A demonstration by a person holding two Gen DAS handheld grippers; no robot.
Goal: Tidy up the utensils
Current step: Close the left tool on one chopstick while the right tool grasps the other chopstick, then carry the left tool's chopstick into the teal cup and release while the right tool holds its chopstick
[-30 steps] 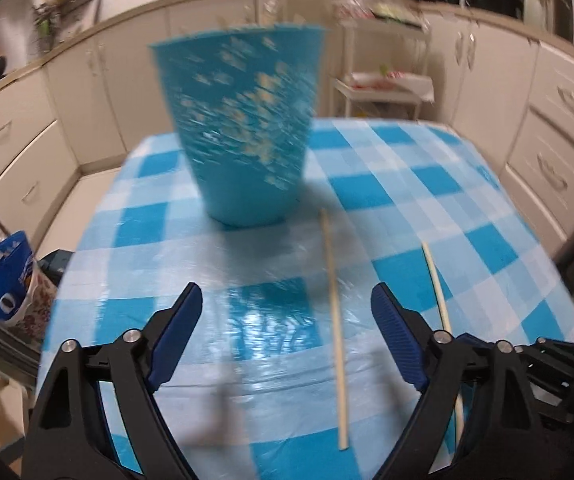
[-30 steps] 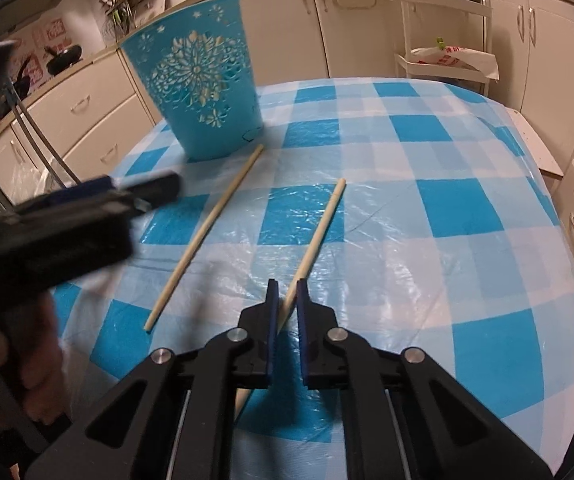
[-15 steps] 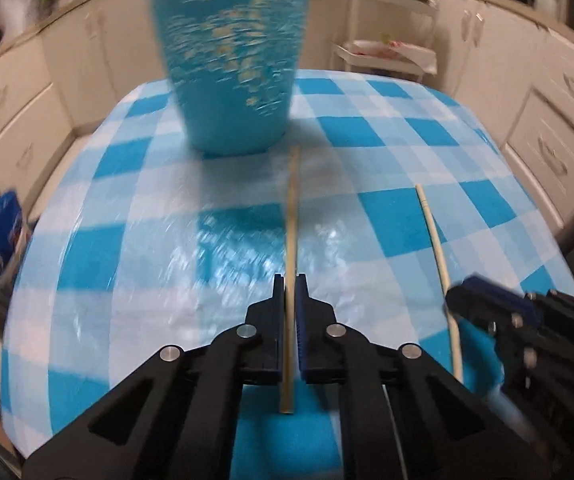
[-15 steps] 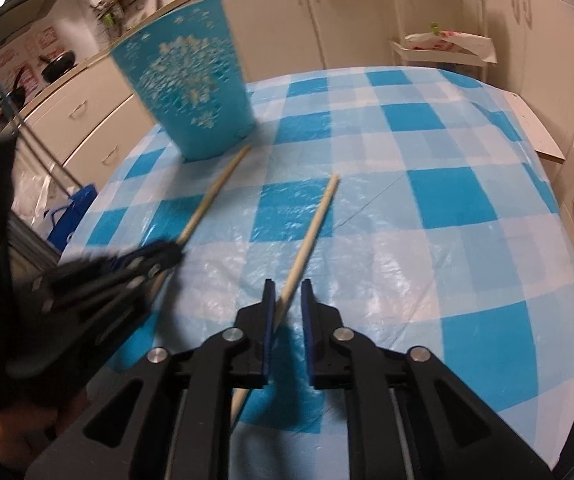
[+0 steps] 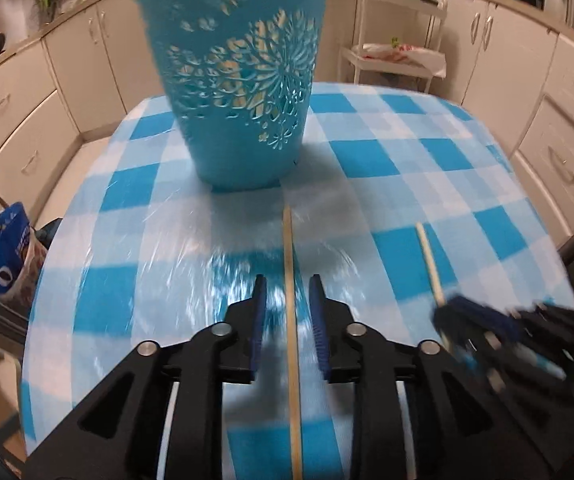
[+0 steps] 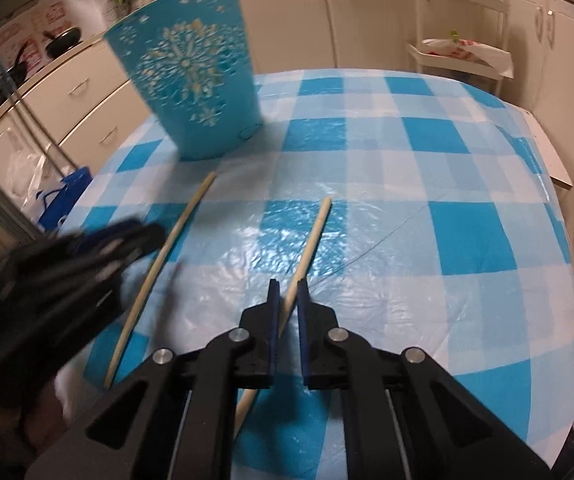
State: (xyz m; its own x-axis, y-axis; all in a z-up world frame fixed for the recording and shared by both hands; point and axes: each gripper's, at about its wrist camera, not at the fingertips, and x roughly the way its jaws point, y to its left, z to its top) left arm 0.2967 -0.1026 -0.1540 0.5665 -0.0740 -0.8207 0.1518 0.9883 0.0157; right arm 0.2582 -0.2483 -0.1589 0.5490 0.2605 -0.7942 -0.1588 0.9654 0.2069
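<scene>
Chopsticks are lying on the blue-and-white checked tablecloth (image 5: 407, 168), two of them, well apart from each other.

Left wrist view, left to right: a blue-and-white bag (image 5: 1, 258) is sitting off the table edge at 9 o'clock; its printing is too blurred to read. A teal cut-out basket (image 5: 243, 80) is standing upright on the cloth at 12 o'clock, with a floral pattern pierced through its wall. The left chopstick (image 5: 290, 300) is running from 6 o'clock toward the basket, its far tip stopping short of the basket's base. The left gripper (image 5: 287, 312) is straddling this stick with its jaws parted, a gap showing on each side, neither pad touching the wood. The right chopstick (image 5: 429, 260) is lying at 4 o'clock, its near end disappearing into the blurred right gripper (image 5: 459, 312).

Right wrist view, left to right: the left gripper (image 6: 135, 236) is showing as a dark blur at 9 o'clock, beside the left chopstick (image 6: 159, 264). The basket (image 6: 191, 84) is standing at 11 o'clock. The right gripper (image 6: 287, 300) is sitting with its jaws nearly together around the right chopstick (image 6: 311, 236), which is passing between the pads; whether both pads are pressing on the wood cannot be told. Cream cabinets (image 6: 367, 12) are lining the background. No legible brand or label is appearing on any item.
</scene>
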